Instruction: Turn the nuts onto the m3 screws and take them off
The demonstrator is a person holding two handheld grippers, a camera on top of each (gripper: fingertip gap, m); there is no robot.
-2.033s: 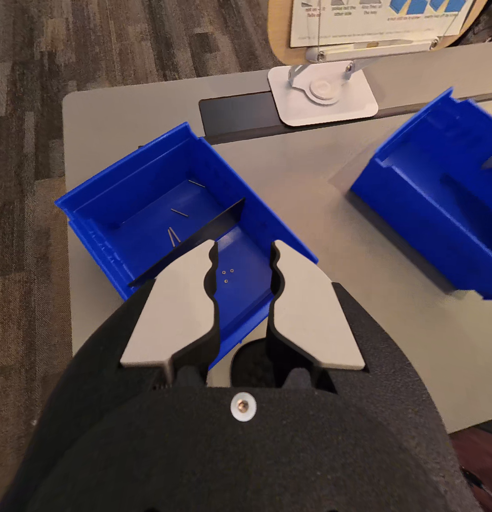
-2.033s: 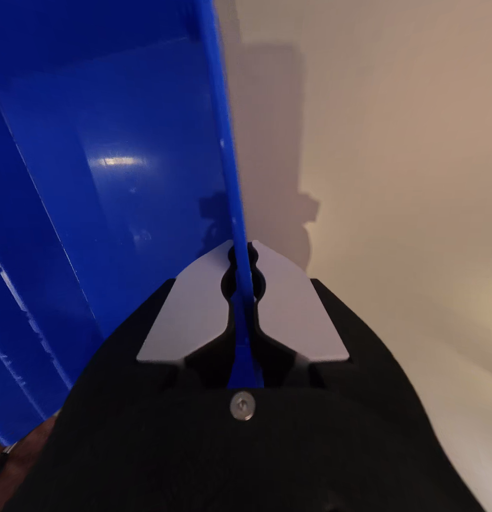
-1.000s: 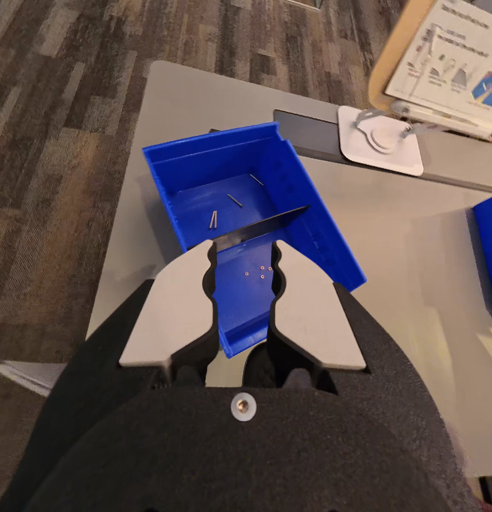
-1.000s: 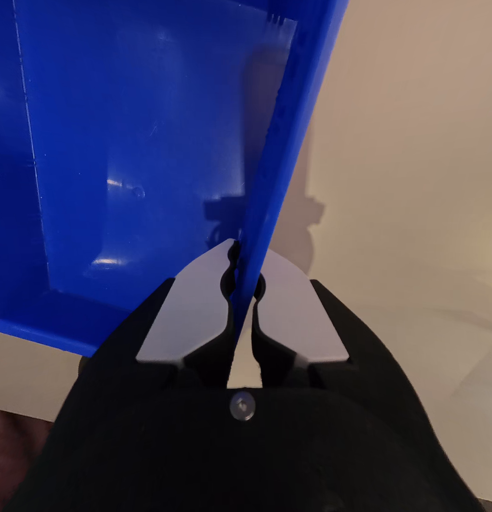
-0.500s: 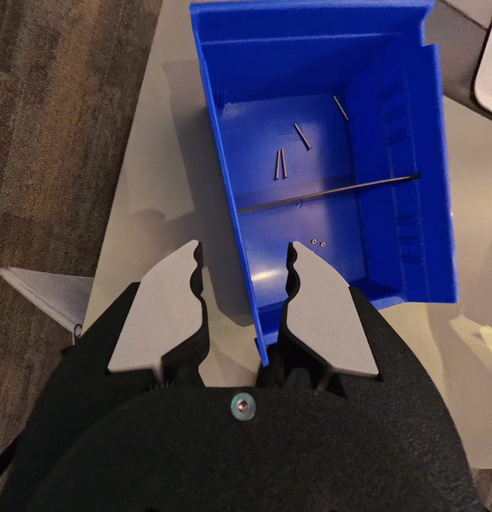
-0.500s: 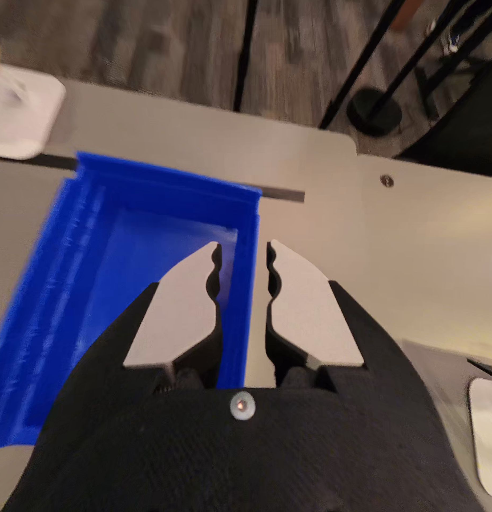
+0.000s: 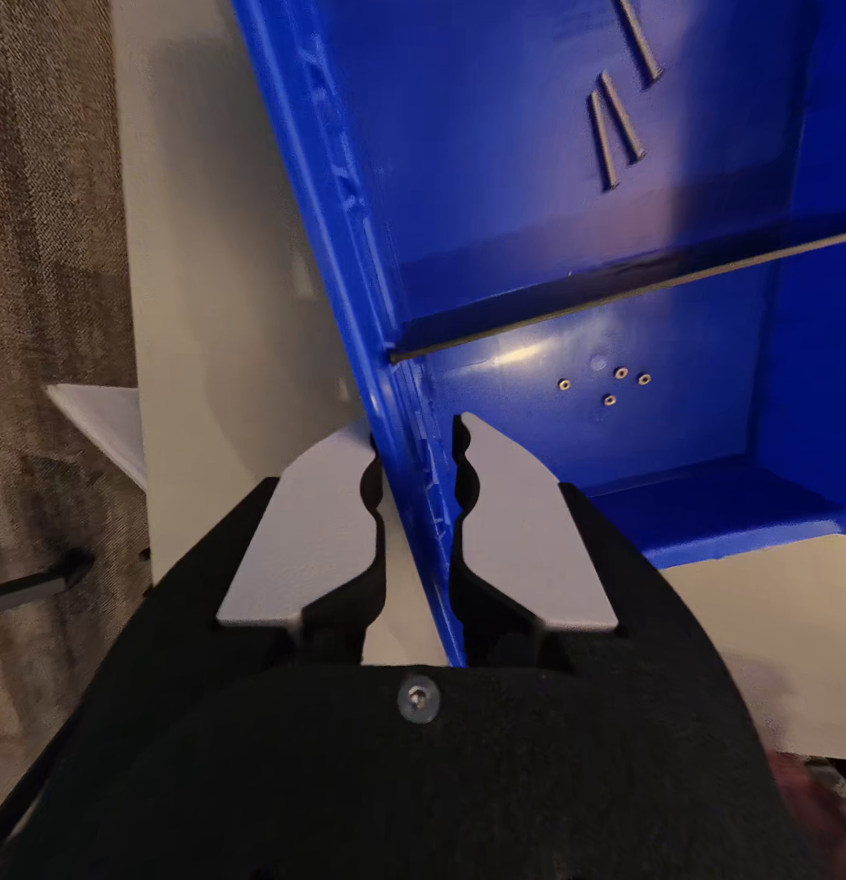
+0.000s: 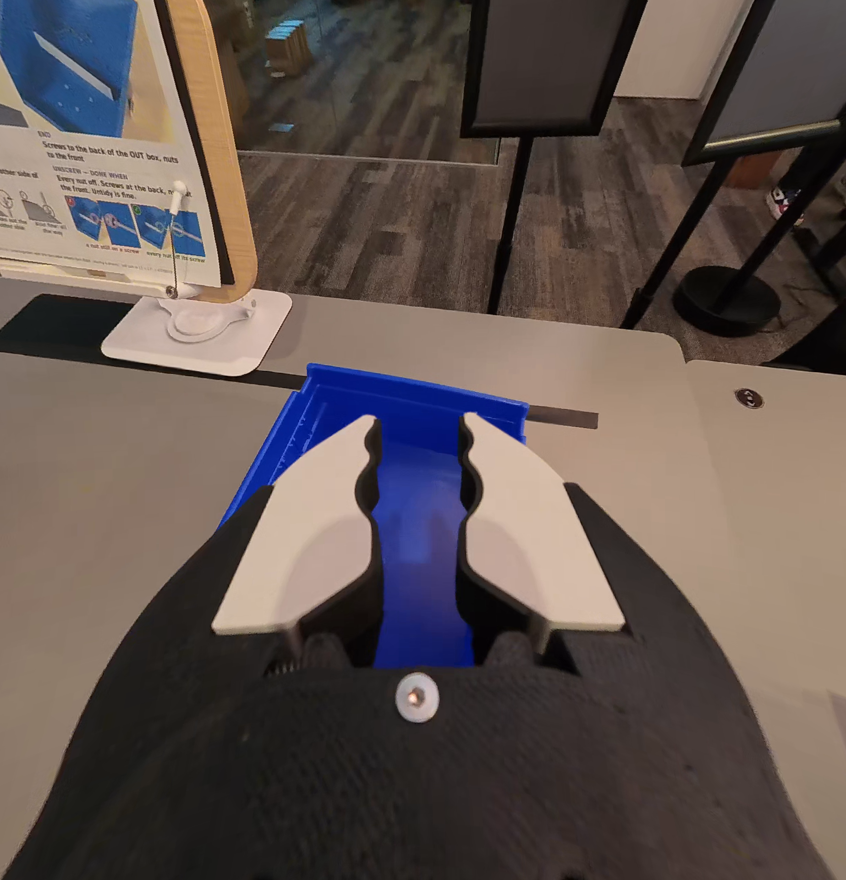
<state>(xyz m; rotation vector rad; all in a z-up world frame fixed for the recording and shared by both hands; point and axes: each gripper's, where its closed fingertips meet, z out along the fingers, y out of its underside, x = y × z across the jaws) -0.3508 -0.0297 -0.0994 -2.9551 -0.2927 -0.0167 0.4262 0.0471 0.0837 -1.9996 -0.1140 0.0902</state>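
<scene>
Blue plastic, thin and slick, is what the left gripper straddles: its two grey fingers stand either side of the near side wall of the divided blue plastic bin, one outside over the pale grey table, one inside; a gap shows on both sides of the wall, so I judge the jaws spread and not clenched on it. If they close off-centre or only at the tips, the wall could slip free and the bin tilt or skid; that jolt would send the small loose parts rolling, and the inner finger could sweep them as it moves.

Ahead of that inner finger, in the near compartment, lie four tiny brass-coloured nuts, loose on the floor and apart from one another, none threaded onto anything; beyond the thin dark divider, in the far compartment, lie three long slim metal m3 screws, two almost touching in a narrow V, a third farther off and cut by the picture's edge. No threading has begun, by the look of it.

The right gripper hangs released, fingers parted and grasping nothing, over a second blue plastic bin directly beneath and ahead of it; what floor shows between the fingers looks bare, though most is hidden. Beyond and to its left stands a wood-edged instruction board on a white base.
</scene>
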